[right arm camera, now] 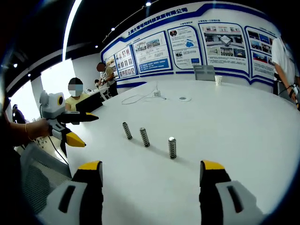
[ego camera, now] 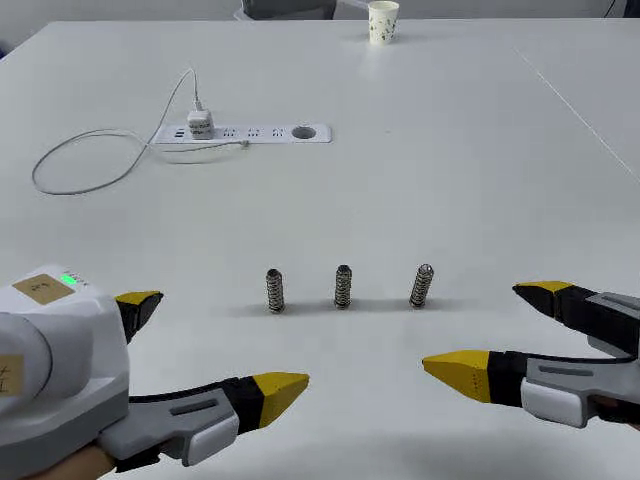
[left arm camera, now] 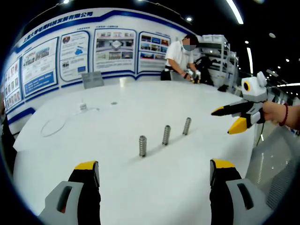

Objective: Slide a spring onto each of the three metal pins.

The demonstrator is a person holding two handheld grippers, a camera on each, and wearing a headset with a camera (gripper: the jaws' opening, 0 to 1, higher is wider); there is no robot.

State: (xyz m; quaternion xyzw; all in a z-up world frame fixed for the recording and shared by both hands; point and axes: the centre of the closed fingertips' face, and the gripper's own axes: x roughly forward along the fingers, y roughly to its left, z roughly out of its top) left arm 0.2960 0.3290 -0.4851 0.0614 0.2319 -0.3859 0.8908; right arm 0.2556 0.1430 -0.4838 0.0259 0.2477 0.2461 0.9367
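The middle spring (ego camera: pixel 343 286) is standing in a row with the left spring (ego camera: pixel 275 290) and the right spring (ego camera: pixel 422 285) on the white table (ego camera: pixel 450 170). Each is sitting with its long axis vertical, top pointing up, and a bright pin head (right arm camera: pixel 171 139) is showing atop the right spring. Nearer than the middle spring, the left gripper (ego camera: pixel 210 342) and the right gripper (ego camera: pixel 488 328) are hovering to either side, both with jaws gaping wide and holding nothing. The head view is taking in a power strip (ego camera: pixel 245 133) and a paper cup (ego camera: pixel 383 22) far beyond the middle spring. The left gripper view is catching a standing person (left arm camera: pixel 178 58) and wall posters (left arm camera: pixel 115 47) behind it.
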